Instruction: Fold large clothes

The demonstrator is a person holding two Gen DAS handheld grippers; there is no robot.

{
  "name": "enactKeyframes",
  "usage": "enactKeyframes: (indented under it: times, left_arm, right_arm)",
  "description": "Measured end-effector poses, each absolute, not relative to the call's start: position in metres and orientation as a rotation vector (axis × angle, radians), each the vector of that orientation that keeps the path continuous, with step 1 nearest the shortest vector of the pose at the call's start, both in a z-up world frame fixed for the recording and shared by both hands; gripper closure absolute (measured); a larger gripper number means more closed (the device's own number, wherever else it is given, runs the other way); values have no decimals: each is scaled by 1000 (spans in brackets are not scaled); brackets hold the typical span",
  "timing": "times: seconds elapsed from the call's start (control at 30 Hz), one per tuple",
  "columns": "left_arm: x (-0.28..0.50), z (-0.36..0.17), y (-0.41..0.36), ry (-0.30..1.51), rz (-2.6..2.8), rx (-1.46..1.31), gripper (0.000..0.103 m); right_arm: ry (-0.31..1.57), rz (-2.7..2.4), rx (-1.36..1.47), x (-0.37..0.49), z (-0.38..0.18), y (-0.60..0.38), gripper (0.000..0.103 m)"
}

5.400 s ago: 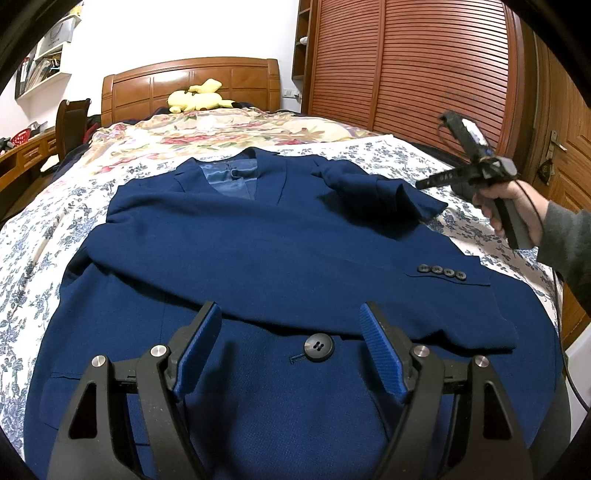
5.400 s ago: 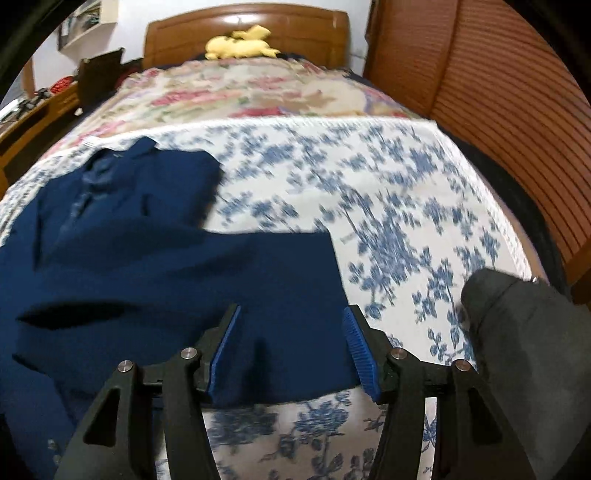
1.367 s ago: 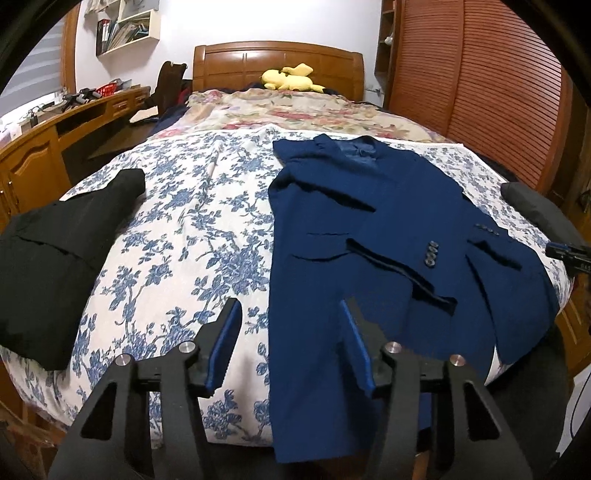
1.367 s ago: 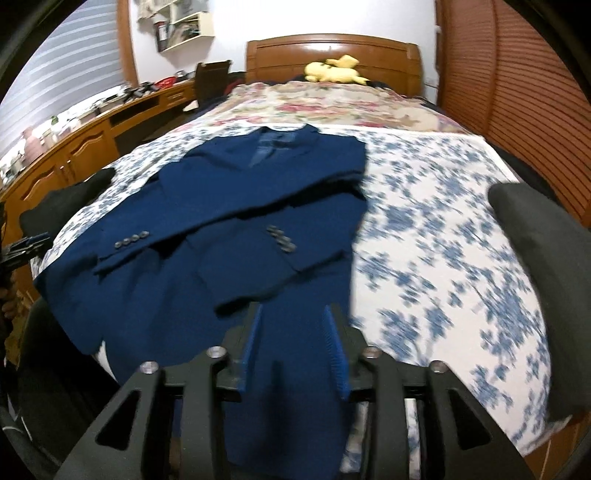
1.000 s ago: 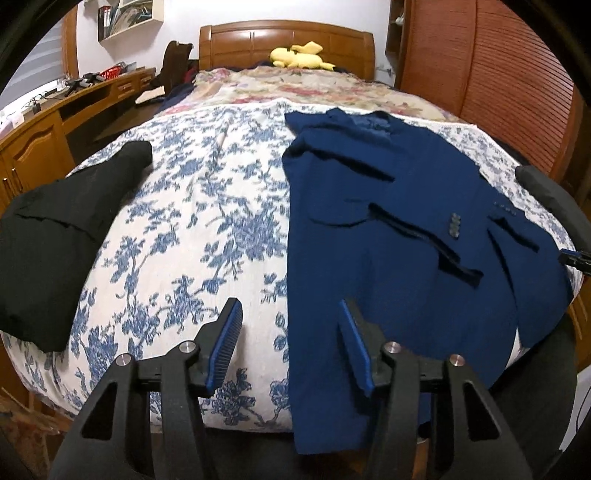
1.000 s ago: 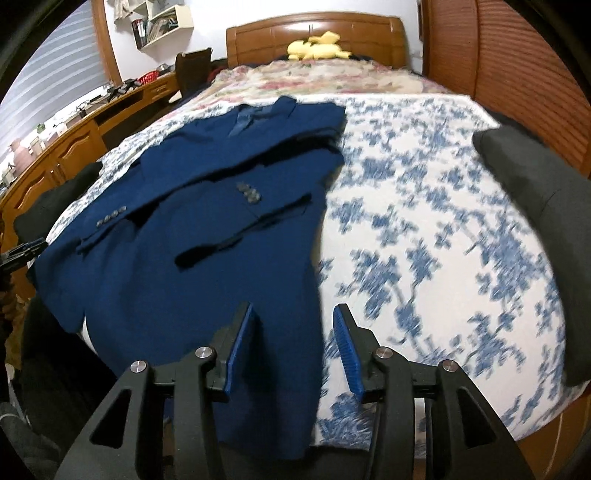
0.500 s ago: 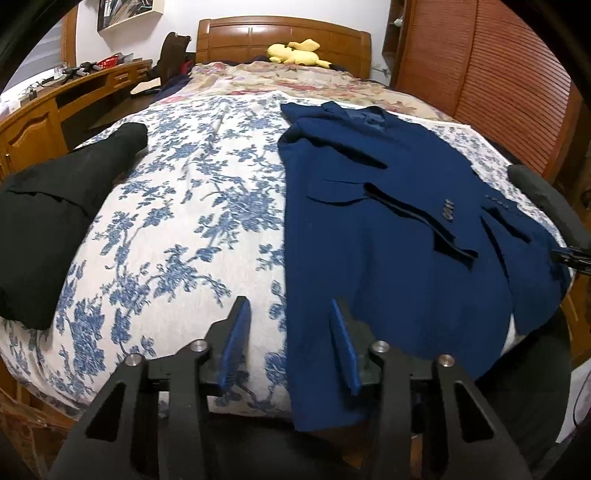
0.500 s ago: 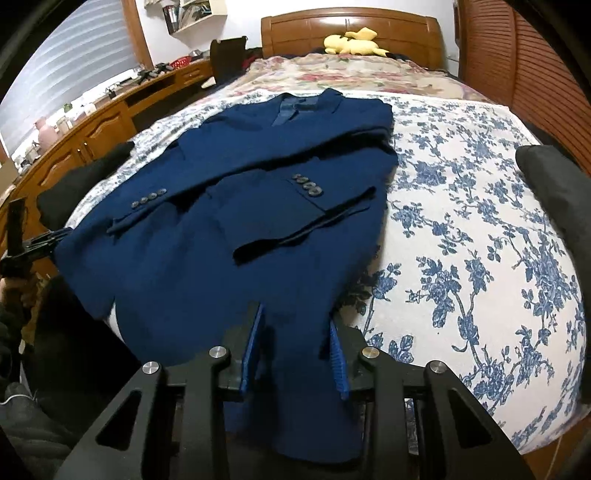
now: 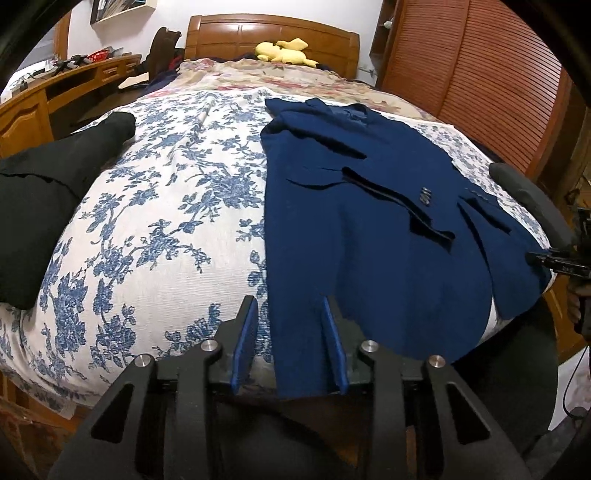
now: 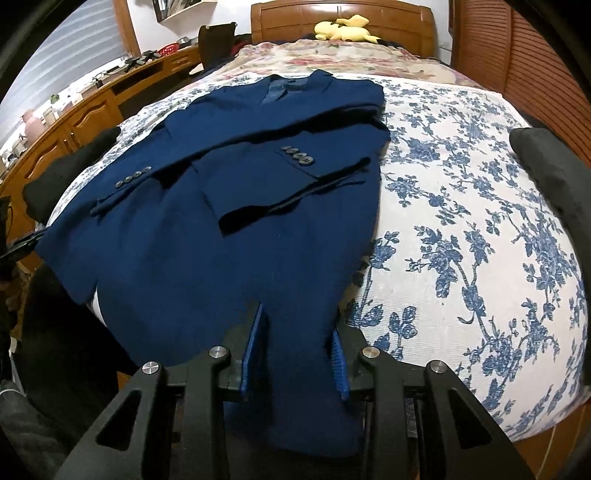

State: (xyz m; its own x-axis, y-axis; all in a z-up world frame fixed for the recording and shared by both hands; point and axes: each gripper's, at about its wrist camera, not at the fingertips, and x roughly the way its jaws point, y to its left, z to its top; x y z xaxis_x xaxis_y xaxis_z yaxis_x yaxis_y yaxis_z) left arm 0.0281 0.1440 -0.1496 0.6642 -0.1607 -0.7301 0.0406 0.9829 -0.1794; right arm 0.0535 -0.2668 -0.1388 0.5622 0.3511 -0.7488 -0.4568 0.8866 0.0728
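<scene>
While the bed (image 9: 155, 206) carries it face up, sleeves crossed, the blue jacket (image 9: 369, 229) hangs its hem over the near edge; the left tongs (image 9: 290, 343) are closing around one hem corner, the right tongs (image 10: 297, 360) stand narrow around the other.

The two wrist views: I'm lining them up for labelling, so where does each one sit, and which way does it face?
Left wrist: at the foot of the bed, looking down its length to the headboard; the left gripper shows, its jaws closing with the left hem edge of the blue jacket between them.
Right wrist: also at the foot, facing the headboard; the right gripper straddles the jacket's right hem.
Shared: jacket, bed, headboard, yellow plush toy.
</scene>
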Motion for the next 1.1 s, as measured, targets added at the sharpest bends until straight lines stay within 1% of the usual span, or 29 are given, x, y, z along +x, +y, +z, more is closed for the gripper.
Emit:
enactKeyframes:
  times: [0.23,0.3,0.33,0.37,0.4,0.43,0.47,0.63,0.87,1.1]
  left_arm:
    - [28,-151,139,839,-121,-136,66]
    - [29,-151,138,837,-125,-136,73]
    - [30,-150,138,837,-125,-137,80]
    - [31,-149,137,840,-103,-130,87]
    - [31,-149,138,845,-87,-125,90]
    - [32,-147,137,845,-76,-114,95]
    - [31,-144,136,832,-79,-110,98]
    - [30,-112,134,738,-74,-102,100]
    - [38,-61,130,619,-104,-108,100]
    - [47,-4,116,500,-132,-87,101]
  right_arm:
    - [834,471,-146,50,-142,-266,68]
    - [835,475,-146,50,-143,-266,68]
    - [835,477,-148,50,-143,-266,68]
    - [830,477,-149,50,-142,-266,71]
    - [805,468,-153,48,-140,-265,80]
    - [779,468,-158,45,-137,-264,95]
    - [758,483,-158,43,-135,-263,95]
    - [665,534,-109,42,-116,-263,97]
    - [521,575,-30,45,-70,-267,98]
    - [414,591,-21,37,-22,-263,98]
